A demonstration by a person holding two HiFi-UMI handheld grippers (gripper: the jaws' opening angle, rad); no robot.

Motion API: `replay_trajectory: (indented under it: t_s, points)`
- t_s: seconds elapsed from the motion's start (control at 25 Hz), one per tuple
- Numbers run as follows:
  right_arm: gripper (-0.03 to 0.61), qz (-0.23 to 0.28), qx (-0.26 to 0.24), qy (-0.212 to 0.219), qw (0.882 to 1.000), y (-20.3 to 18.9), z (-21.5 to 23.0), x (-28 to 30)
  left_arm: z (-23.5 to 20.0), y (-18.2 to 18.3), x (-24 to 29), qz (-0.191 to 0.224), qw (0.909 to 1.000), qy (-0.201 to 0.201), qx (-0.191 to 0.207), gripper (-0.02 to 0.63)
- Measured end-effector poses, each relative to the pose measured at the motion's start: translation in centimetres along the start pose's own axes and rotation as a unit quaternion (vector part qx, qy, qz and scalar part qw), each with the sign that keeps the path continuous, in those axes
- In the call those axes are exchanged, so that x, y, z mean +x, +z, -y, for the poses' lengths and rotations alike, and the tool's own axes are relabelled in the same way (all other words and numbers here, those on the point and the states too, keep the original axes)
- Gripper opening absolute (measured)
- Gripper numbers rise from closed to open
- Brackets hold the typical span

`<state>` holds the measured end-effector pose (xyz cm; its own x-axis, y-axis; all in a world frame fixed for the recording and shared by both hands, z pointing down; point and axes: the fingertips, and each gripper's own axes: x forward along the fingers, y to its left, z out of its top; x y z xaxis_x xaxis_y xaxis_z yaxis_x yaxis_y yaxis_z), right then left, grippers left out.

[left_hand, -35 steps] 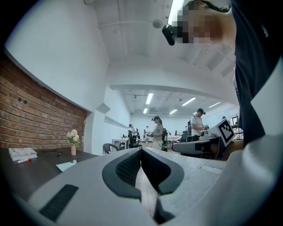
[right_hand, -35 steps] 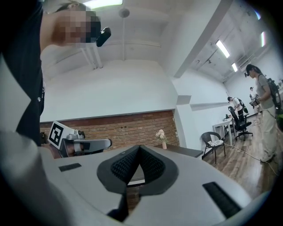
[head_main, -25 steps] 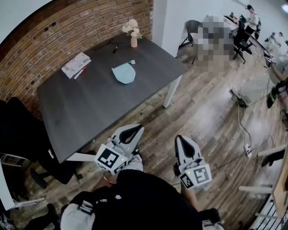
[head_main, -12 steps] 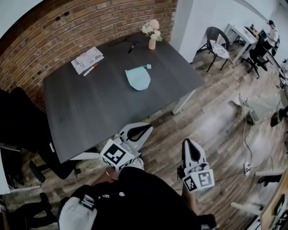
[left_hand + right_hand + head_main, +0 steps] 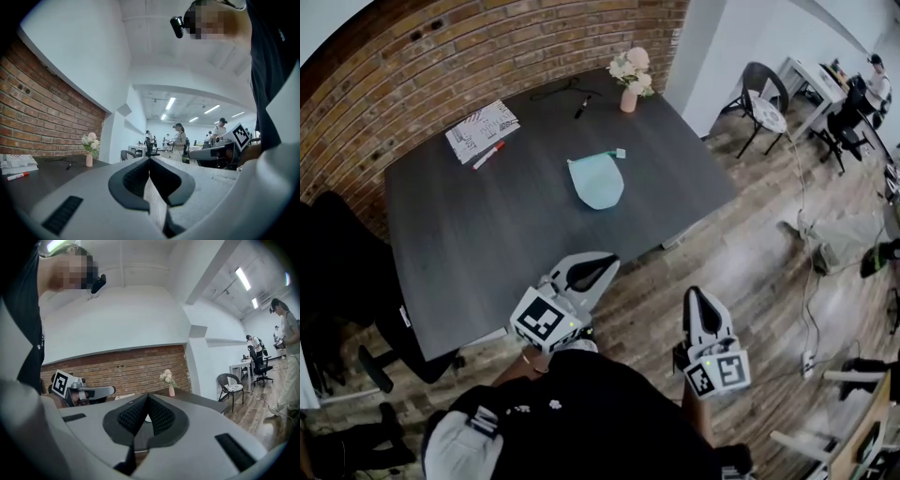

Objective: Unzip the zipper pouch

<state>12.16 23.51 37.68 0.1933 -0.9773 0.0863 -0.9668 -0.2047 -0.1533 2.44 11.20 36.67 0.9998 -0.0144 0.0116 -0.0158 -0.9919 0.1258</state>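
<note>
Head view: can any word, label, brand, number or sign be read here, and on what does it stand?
No text can be read in any view.
Papers: dark print, too small to read.
Pouch: a small tag at its end, too small to read.
Left tool and right tool: black-and-white marker squares on their cubes, patterns only, no letters or digits.

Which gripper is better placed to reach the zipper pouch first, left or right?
Probably left: the left gripper is at the table edge, nearer the zipper pouch; the right gripper hangs over the floor.
</note>
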Motion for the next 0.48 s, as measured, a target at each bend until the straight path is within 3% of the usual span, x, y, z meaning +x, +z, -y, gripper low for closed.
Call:
replay_trajectory:
  t_s: [0.48]
  points:
    - [0.000, -0.008, -0.013, 0.038, 0.999, 0.6, -0.7, 9.4, -8.8, -0.2, 0.1, 0.005, 0.9991, 0.041, -0.002, 0.005]
